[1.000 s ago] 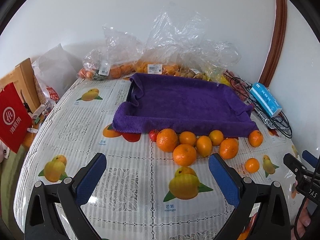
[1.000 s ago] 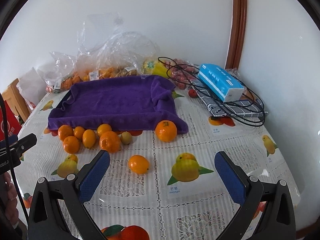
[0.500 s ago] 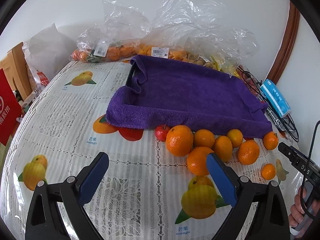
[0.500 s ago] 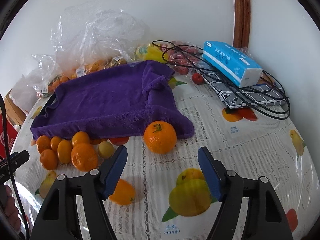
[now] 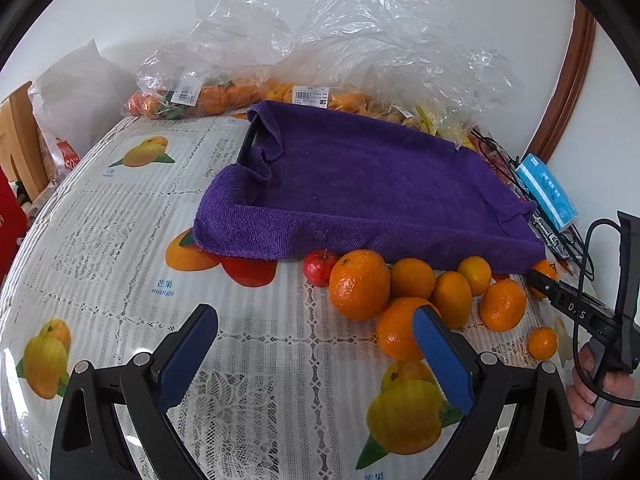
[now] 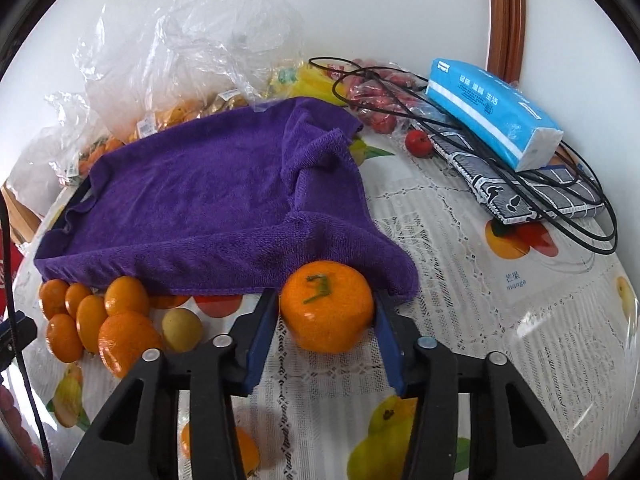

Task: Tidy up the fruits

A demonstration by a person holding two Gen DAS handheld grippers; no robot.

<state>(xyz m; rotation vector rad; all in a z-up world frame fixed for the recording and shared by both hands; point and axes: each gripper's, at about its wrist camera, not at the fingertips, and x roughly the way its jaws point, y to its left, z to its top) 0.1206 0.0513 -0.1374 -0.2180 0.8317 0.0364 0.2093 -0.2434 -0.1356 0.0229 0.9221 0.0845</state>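
A tray draped with a purple towel [image 5: 360, 184] lies mid-table; it also shows in the right wrist view [image 6: 208, 200]. Several oranges [image 5: 412, 304] and a small red fruit [image 5: 319, 267] lie along its near edge. My left gripper [image 5: 316, 344] is open and empty, low over the table, its right finger [image 5: 442, 356] in front of an orange [image 5: 394, 328]. My right gripper [image 6: 326, 312] has closed in around a large orange with a green stem [image 6: 326, 310]; both pads touch its sides. More oranges [image 6: 100, 316] and a yellowish fruit [image 6: 182, 328] lie left of it.
Plastic bags of fruit [image 5: 280, 80] line the wall behind the tray. A blue tissue pack [image 6: 492, 116], black cables [image 6: 560, 200] and a patterned pouch [image 6: 532, 188] sit at the right. A small orange [image 6: 240, 452] lies under the right gripper. The tablecloth [image 5: 100, 248] has printed fruit.
Both grippers moved forward and down toward the fruit. The right gripper's jaws narrowed around the large orange. The left gripper stayed open and neared the orange cluster.
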